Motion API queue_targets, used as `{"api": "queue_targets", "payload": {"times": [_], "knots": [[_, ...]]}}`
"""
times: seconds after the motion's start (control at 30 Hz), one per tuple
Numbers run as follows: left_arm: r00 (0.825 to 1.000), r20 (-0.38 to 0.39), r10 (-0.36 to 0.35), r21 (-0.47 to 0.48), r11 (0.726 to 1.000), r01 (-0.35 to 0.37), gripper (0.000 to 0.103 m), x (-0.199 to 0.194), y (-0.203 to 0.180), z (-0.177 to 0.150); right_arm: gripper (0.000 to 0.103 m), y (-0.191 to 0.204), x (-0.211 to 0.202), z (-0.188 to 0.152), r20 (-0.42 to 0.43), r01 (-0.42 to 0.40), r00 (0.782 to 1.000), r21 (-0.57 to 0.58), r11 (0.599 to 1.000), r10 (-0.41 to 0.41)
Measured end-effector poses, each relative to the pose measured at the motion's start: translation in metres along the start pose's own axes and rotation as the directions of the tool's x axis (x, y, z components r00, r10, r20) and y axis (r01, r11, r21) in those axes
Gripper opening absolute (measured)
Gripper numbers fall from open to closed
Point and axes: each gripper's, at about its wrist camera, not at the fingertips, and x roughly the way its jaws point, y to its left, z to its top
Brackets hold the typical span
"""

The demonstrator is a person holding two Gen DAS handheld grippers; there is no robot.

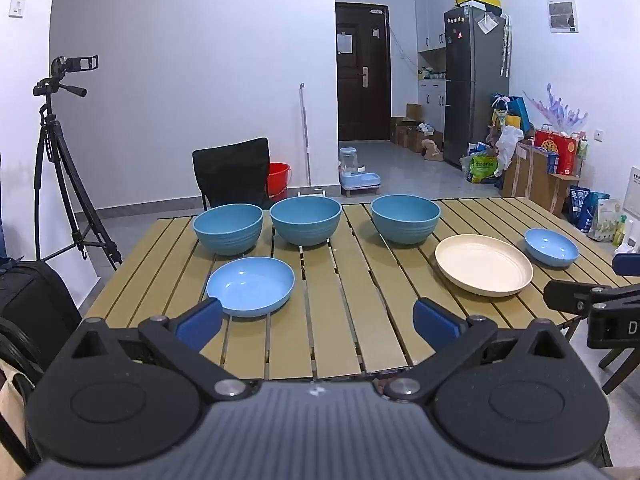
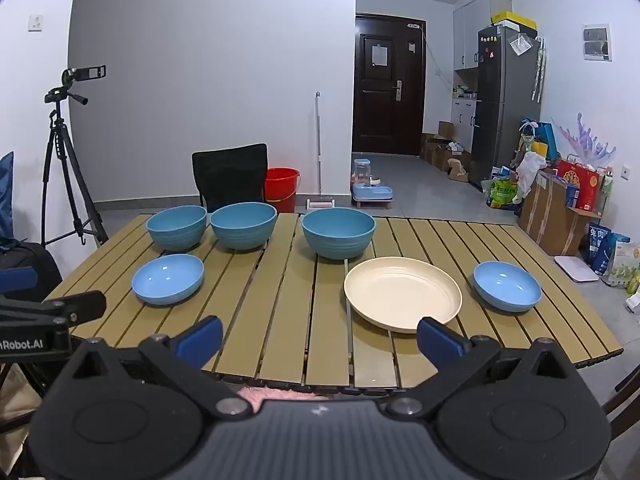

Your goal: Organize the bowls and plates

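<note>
Three deep blue bowls stand in a row at the far side of the slatted table [image 1: 340, 320]: left bowl [image 1: 228, 229], middle bowl [image 1: 306, 220], right bowl [image 1: 406, 218]. A shallow blue dish [image 1: 251, 286] sits nearer on the left, a cream plate [image 1: 484, 270] on the right, and a small blue dish [image 1: 552, 247] beyond it. My left gripper [image 1: 318, 322] hovers open over the near edge, empty. My right gripper [image 2: 320, 340] is also open and empty, its right finger just before the cream plate [image 2: 402, 294]. The same bowls [image 2: 338, 238] show in the right wrist view.
A black chair [image 1: 232, 172] stands behind the table, with a red bucket [image 1: 279, 178] beside it. A tripod with a camera [image 1: 60, 152] is at the left. A fridge [image 1: 474, 84], boxes and bags crowd the right wall. A dark bag [image 1: 32, 304] sits at the table's left.
</note>
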Motion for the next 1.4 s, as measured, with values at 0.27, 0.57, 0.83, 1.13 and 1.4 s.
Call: {"api": "queue_targets", "payload": {"times": [0.27,0.57,0.83,1.13,1.4], "knots": [[1.000,0.006,0.013,0.015,1.000,-0.013,0.103,0.000,-0.002,-0.003,0.103,0.000,0.000,0.000,-0.015,-0.001,1.000,-0.004,1.000,0.001],[1.000,-0.001,0.008,0.007,1.000,-0.008,0.103,-0.001,-0.002,-0.001,0.103,0.001,0.000,0.000,-0.018,0.005,1.000,-0.008,1.000,-0.005],[1.000,0.002,0.005,0.006,1.000,-0.005,0.103,-0.003,-0.002,0.000,0.103,-0.003,-0.001,-0.001,-0.019,0.004,1.000,-0.008,1.000,-0.004],[1.000,0.005,0.004,0.007,1.000,-0.004,0.103,-0.003,-0.003,-0.001,0.103,-0.001,-0.001,-0.001,-0.020,0.005,1.000,-0.010,1.000,-0.005],[1.000,0.009,0.003,0.007,1.000,-0.003,0.103,-0.004,-0.002,-0.002,0.103,-0.001,-0.001,-0.001,-0.020,0.005,1.000,-0.012,1.000,-0.006]]}}
